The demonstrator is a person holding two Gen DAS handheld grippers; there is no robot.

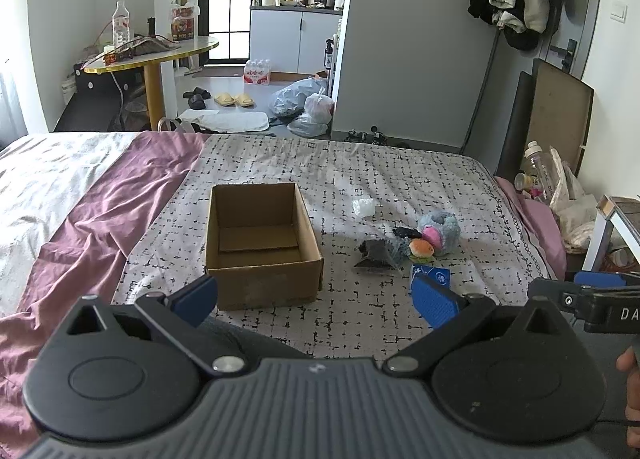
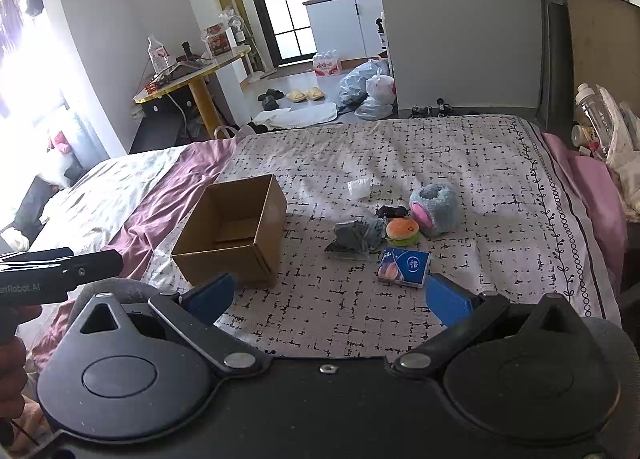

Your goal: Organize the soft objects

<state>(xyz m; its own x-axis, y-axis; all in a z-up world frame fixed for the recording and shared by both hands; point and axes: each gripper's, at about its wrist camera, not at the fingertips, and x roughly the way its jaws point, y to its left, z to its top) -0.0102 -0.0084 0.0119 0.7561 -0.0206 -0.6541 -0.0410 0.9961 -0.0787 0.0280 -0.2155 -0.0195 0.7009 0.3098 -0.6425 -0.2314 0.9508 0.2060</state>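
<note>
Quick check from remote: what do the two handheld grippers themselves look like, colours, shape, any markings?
Both match. The left gripper and right gripper each have a black ribbed body, two round black housings, silver pivot bolts and black link arms ending in blue textured pads. Seen from the other camera, white lettering runs along each side: "DA" on the right, "Robot.AI" on the left.

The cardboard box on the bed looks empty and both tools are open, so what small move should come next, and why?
Probably ease the right tool forward toward the tissue pack, the nearest of the items beside the box. The box holds nothing yet, both tools are open and empty, and the pile lies on the right tool's side, with the left tool facing the box.
</note>
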